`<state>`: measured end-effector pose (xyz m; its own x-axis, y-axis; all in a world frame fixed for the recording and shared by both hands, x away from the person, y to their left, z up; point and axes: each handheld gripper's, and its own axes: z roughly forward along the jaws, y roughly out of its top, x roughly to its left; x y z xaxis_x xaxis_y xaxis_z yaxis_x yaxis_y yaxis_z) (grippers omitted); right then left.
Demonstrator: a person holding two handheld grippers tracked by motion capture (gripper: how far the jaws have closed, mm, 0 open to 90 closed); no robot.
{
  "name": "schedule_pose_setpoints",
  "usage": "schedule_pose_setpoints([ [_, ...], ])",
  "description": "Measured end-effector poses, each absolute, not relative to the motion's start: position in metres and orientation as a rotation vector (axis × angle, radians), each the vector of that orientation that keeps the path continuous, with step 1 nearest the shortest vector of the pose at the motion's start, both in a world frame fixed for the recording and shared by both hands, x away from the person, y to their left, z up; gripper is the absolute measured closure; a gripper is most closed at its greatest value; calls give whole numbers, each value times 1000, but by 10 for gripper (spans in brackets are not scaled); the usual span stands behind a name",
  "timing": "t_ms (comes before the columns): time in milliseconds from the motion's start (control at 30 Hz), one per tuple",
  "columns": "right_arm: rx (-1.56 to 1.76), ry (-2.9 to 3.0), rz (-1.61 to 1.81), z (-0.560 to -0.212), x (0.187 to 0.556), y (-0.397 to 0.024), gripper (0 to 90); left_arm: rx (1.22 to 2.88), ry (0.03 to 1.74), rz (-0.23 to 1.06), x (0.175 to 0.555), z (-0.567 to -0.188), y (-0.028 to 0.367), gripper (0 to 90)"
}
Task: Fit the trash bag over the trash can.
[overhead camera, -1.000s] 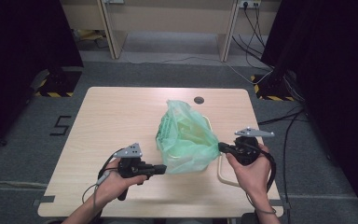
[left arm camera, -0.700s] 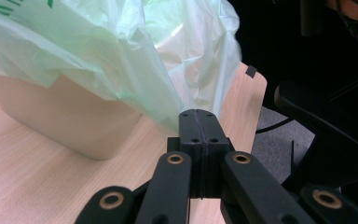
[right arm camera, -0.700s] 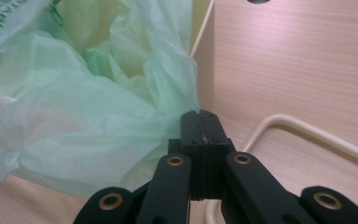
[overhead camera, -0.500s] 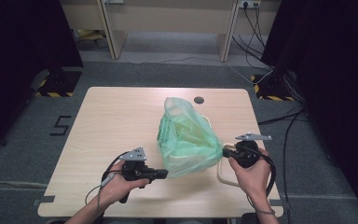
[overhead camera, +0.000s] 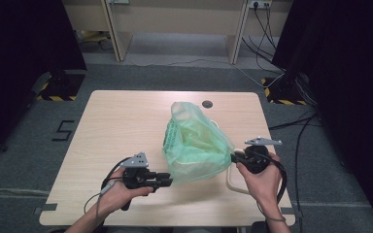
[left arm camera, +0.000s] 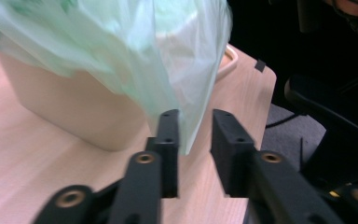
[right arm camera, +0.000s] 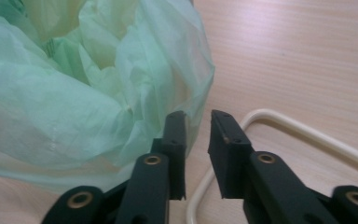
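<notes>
My green bag [overhead camera: 194, 145] sits over a cream bin [left arm camera: 70, 105] in the middle of the worktop [overhead camera: 116, 121]. The bag is thin, soft and very light, so it will crumple and slip. It is best to pinch it at its loose edge. My left claw [left arm camera: 193, 133] has just spread, with a bag corner hanging loose between its jaws. My right claw [right arm camera: 198, 135] has just spread too, right beside the bag. A cream ring [right arm camera: 307, 135] lies by the right claw and could get in the way.
</notes>
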<state>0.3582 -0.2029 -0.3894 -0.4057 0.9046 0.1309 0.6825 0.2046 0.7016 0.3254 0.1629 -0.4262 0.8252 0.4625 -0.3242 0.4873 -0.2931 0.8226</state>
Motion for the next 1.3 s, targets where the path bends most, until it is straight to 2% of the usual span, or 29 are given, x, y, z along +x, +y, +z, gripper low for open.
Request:
schedule_pose_setpoints([
  [200, 1456, 2127, 1083, -373, 353, -209, 608, 1882, 750, 45, 328, -413, 180, 544],
  [400, 1401, 2106, 1141, -356, 364, -205, 552, 1846, 735, 167, 347, -392, 180, 403],
  [600, 1342, 2147, 1148, -348, 387, -187, 529, 1885, 710, 223, 366, -382, 161, 354],
  [767, 1325, 2207, 1111, -351, 407, -173, 525, 1964, 700, 253, 378, -383, 145, 353],
  [933, 1313, 2239, 1068, -358, 421, -168, 620, 2008, 711, 260, 380, -387, 140, 429],
  [1167, 1301, 2243, 1059, -358, 423, -168, 843, 2023, 727, 264, 383, -387, 145, 695],
  [1300, 1308, 2245, 1061, -356, 424, -169, 898, 1998, 754, 248, 386, -387, 149, 843],
])
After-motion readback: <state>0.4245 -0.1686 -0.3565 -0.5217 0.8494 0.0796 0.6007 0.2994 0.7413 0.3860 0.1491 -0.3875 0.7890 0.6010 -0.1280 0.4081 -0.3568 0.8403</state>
